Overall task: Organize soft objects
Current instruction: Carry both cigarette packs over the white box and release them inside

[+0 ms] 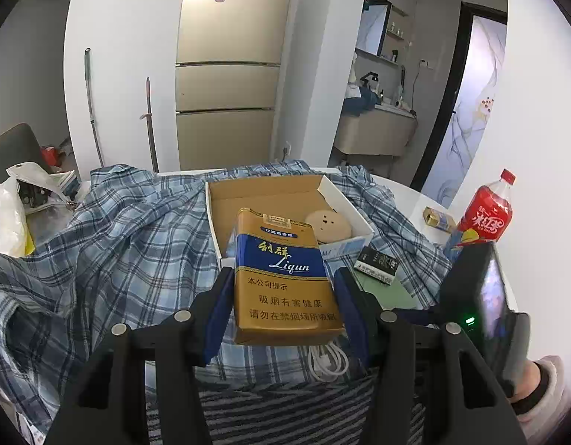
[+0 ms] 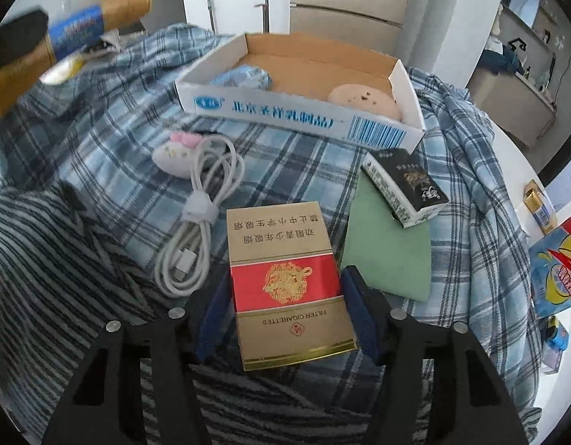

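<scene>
So our cardboard box sits on the plaid cloth, with a round tan cushion and a light-blue packet inside. Our left gripper clamps a blue-and-gold pack raised just before the box; our right gripper pinches a red-and-gold pack low over the cloth.

Blurred at upper left of the right wrist view: blue-and-gold pack. Cut off at right edge: blue carton. Partly hidden behind box wall: round beige plush.
</scene>
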Demonstrator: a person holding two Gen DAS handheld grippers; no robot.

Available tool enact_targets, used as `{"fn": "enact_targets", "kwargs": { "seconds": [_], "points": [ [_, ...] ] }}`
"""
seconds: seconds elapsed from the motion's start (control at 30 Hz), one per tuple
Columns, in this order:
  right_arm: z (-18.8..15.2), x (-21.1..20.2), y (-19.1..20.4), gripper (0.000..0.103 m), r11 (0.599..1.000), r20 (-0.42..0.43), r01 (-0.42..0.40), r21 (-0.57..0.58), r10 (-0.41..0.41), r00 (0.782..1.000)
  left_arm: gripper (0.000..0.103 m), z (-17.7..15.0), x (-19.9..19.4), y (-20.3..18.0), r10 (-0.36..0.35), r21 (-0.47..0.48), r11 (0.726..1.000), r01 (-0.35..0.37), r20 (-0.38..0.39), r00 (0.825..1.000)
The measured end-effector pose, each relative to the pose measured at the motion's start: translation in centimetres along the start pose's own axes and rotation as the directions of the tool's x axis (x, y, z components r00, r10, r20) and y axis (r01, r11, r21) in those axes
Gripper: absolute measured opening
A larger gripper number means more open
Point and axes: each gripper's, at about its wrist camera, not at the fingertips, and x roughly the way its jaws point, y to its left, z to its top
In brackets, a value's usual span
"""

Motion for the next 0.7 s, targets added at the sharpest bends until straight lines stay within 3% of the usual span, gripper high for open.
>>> {"fn": "enact_targets", "kwargs": {
  "seconds": [0.27,0.5,0.7],
  "points": [
    [4.1,-5.6,-0.9,0.059,0.999,0.173,0.035,0.032,-0.040,0.984,0.057,3.5,-1.0,0.2,0.038,0.006,0.999,-0.039,0.057,0.998],
    [10.9,-10.1,-2.2,0.059,0.994,0.340,0.039,0.107,-0.073,0.938,0.057,9.6,-0.2,-0.5,0.045,-0.018,0.999,-0.043,0.132,0.990],
    [16.0,-11.4,-3.8,0.059,0.980,0.416,0.036,0.194,-0.115,0.902,0.057,13.6,2.5,0.1,0.035,-0.078,0.997,-0.023,0.147,0.989]
  ]
}}
